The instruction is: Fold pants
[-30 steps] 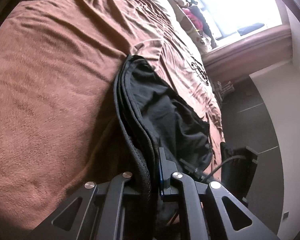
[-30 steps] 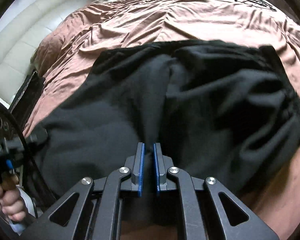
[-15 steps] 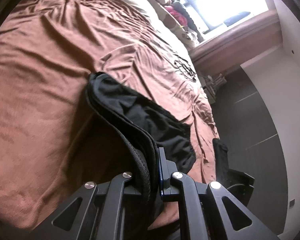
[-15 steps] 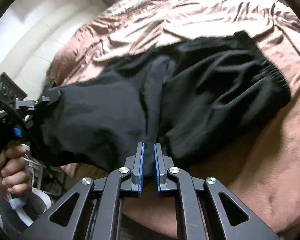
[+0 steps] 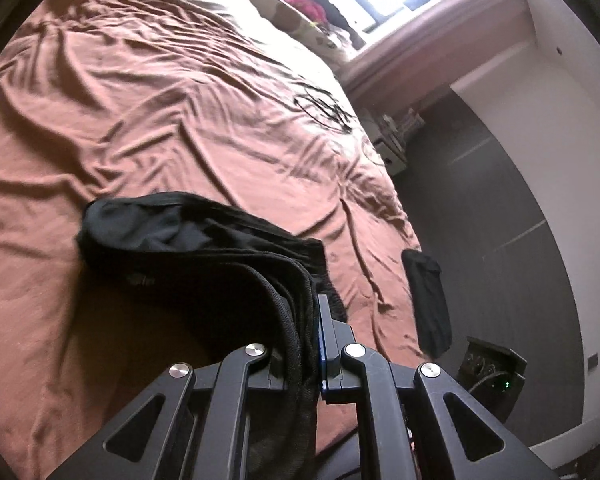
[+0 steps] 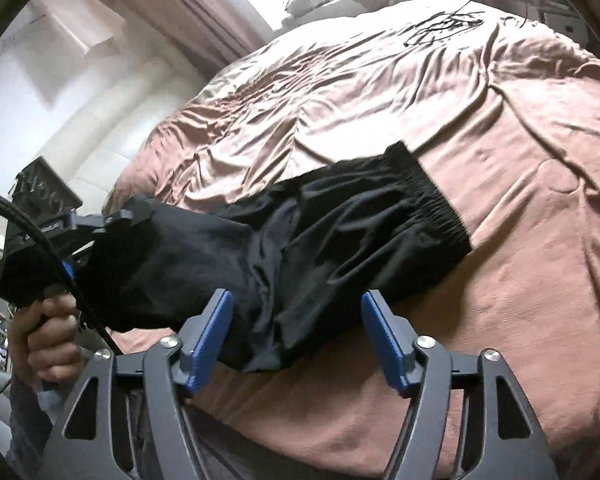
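You were mid-fold: your left tongs (image 5: 314,344) were clamped on the bunched edge of the pants (image 6: 340,248), which lay partly on the bed (image 6: 520,280), your right tongs (image 6: 296,340) stood apart, needing a fresh grip; no writing was legible.

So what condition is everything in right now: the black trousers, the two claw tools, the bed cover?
Black fabric pants: bunched in folded layers, one end held up, the elastic waistband end lying on the bed.
Left gripper: shut on the pants' stacked edges.
Right gripper: open, blue pads apart, holding nothing.
Brown bedspread: wrinkled, spread over the bed.
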Tool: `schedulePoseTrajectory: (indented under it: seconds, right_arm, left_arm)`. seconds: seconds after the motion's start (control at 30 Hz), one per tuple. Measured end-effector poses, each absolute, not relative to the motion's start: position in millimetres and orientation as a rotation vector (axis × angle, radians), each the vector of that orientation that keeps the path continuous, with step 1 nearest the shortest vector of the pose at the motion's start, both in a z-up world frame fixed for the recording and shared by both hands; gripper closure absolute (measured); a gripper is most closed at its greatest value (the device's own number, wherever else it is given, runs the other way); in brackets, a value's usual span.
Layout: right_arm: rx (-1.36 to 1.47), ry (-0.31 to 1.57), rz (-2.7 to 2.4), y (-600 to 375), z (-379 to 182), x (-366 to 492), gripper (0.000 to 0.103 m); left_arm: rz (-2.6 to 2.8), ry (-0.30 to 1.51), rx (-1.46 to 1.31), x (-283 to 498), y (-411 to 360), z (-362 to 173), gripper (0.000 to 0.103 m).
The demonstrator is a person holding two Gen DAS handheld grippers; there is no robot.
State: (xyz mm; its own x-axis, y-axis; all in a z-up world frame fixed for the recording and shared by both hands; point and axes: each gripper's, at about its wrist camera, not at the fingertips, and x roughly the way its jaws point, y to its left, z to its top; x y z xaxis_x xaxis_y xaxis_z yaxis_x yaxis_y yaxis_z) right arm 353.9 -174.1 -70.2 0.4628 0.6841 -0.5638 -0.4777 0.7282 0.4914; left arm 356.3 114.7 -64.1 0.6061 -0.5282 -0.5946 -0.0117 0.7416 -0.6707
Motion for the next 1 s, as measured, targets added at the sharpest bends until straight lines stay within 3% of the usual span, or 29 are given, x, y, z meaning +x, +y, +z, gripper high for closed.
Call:
schedulePoseTrajectory:
  seconds: [0.63,0.73,0.8,0.87,1.0]
  right_arm:
    - [0.457,0.807,0.632,-257,-69,353,0.030]
    - [0.476,0.809,0.621,-265,-71,354,0.030]
    - [0.484,0.811,0.612,-269,-72,356,0.030]
    - [0.492,0.814,0.604,-273,-73,357,0.030]
    - [0.510,0.811,0.600,-278,-72,360,0.030]
  left_arm:
    - [-0.452,1.122,-0.533,428,-2,-111,0.093]
    - [-0.485,1.162,-0.536,438,-15,-121,0.079]
    - [-0.516,1.171,-0.564,443,-21,-125,0.056]
    - [-0.540,1.165,-0.572,444,-25,-122,0.044]
    - [-0.584,1.141,-0.578,441,-25,-109,0.030]
